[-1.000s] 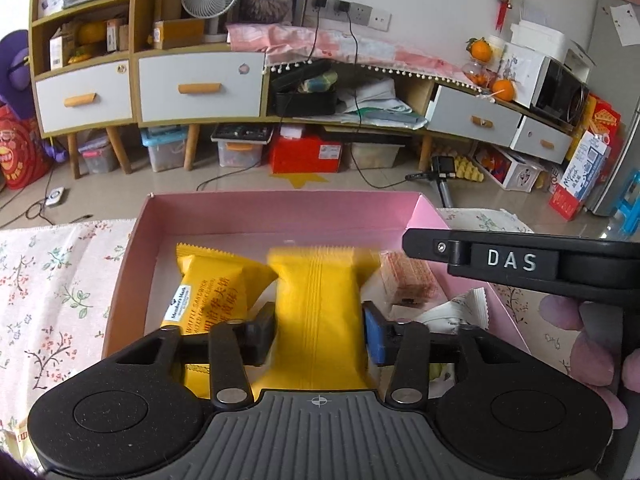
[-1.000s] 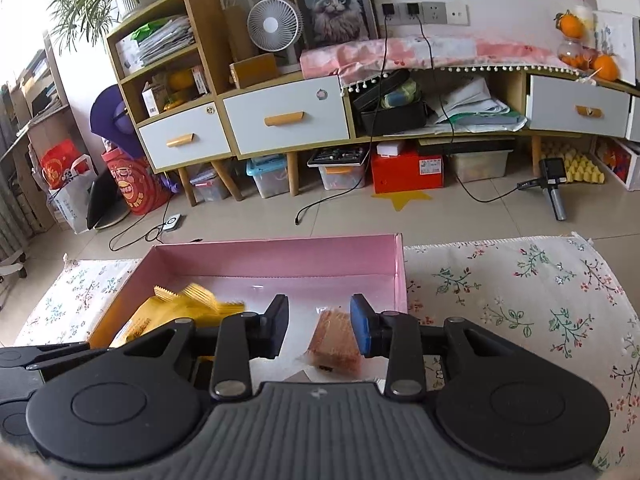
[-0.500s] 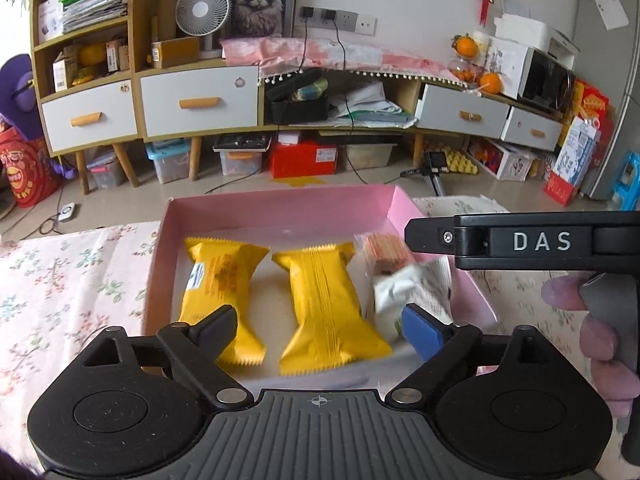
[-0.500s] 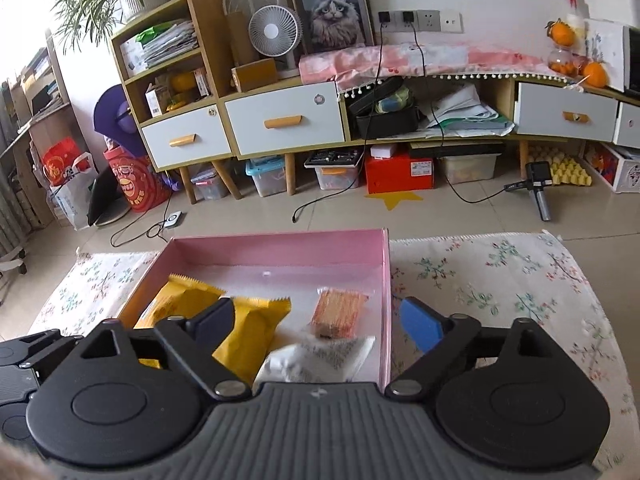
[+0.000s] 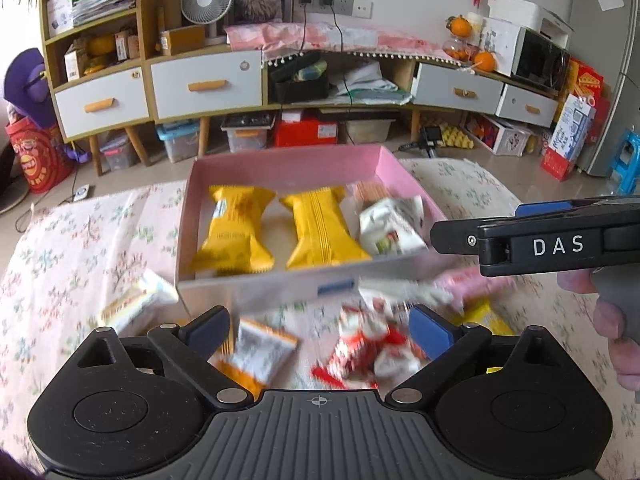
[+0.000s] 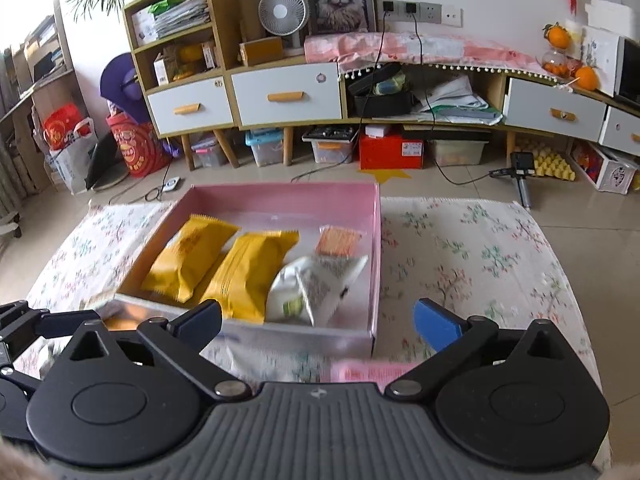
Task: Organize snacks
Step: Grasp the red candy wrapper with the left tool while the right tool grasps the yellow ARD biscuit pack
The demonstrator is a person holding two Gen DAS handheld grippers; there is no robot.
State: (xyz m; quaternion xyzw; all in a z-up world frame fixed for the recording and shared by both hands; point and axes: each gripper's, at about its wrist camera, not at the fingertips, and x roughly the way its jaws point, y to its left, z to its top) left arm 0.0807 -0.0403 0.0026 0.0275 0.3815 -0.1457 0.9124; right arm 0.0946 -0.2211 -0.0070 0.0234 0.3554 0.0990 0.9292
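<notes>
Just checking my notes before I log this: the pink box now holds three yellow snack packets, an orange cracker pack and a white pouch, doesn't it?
Not quite: the pink box holds two yellow snack packets, not three. The orange cracker pack and the white pouch are there as you say. The right wrist view shows it plainly.

A table under a floral cloth (image 6: pixel 472 256) carries everything. Straight ahead of the left gripper (image 5: pixel 320 330) a pink box (image 5: pixel 280 160) stands on the cloth. Loose snacks lie on the cloth between that gripper and the box: a white-and-orange packet (image 5: pixel 262 350) by its left finger, red-and-white wrappers (image 5: pixel 360 354) between the fingers, a pale packet (image 5: pixel 134 304) off to its left, a yellow packet (image 5: pixel 486 318) beyond its right finger.
</notes>
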